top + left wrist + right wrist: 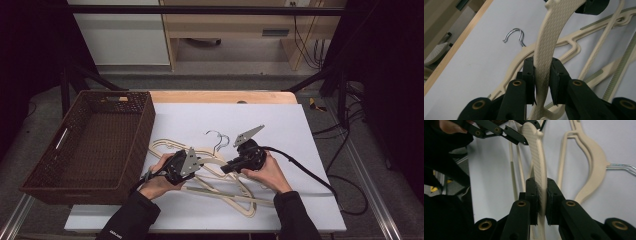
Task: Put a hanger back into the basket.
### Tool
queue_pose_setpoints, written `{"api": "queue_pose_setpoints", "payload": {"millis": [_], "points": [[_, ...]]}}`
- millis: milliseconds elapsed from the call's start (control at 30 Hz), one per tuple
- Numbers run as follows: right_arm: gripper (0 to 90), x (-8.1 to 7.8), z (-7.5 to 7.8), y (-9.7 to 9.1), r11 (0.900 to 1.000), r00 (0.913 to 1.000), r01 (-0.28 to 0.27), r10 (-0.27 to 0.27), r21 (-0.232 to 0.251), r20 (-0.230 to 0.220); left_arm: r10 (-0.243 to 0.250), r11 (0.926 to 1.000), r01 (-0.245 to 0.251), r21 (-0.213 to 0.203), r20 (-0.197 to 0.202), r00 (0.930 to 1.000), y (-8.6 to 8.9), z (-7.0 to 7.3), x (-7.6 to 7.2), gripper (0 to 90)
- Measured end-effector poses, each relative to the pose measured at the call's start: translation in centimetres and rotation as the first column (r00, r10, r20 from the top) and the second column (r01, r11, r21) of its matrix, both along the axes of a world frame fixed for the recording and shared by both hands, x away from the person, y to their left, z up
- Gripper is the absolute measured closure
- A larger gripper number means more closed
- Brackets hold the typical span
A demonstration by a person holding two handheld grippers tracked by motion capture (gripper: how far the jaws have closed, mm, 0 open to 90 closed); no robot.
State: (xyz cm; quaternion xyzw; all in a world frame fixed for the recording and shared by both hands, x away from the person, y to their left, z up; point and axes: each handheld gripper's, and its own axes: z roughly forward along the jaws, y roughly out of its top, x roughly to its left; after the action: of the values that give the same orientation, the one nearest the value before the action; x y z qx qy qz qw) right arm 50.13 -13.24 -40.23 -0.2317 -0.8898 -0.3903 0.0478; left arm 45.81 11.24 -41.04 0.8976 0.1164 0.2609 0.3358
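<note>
Several cream plastic hangers (235, 197) lie overlapped on the white mat, their metal hooks (220, 138) pointing away from me. One textured hanger (550, 37) is held by both grippers. My left gripper (542, 75) is shut on its arm, and in the high view the left gripper (198, 163) sits left of centre. My right gripper (541, 192) is shut on the same hanger (537, 152) a little farther along; from above the right gripper (225, 168) faces the left one closely. A second hanger (595, 162) lies flat beside them.
A dark brown wicker basket (145, 127) stands at the table's left, touching the white mat (280, 125). Black cables (310, 172) trail off to the right. The wooden table edge (225, 96) runs behind the mat, with bare mat at the far right.
</note>
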Motion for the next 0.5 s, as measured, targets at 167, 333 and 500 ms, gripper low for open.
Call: {"api": "queue_pose_setpoints", "payload": {"millis": [167, 333, 500], "points": [[85.5, -0.5, 0.3, -0.2, 0.9983, 0.999, -0.038, 0.039, 0.045, -0.024, 0.0, 0.9998, -0.001, -0.022, -0.019, 0.9998, 0.3, 0.6, -0.5, 75.8], [86.7, -1.2, 0.7, -0.3, 0.9954, 0.9976, -0.063, 0.065, 0.072, -0.025, -0.015, 0.998, 0.011, -0.062, -0.06, 0.9981, 0.8, 1.2, -0.8, 65.8], [86.7, -2.0, 1.4, -0.8, 0.9931, 0.9952, -0.098, 0.098, 0.065, 0.007, -0.044, 0.9955, 0.033, -0.088, -0.12, 0.9918, 1.5, 2.8, -1.4, 47.1]]}}
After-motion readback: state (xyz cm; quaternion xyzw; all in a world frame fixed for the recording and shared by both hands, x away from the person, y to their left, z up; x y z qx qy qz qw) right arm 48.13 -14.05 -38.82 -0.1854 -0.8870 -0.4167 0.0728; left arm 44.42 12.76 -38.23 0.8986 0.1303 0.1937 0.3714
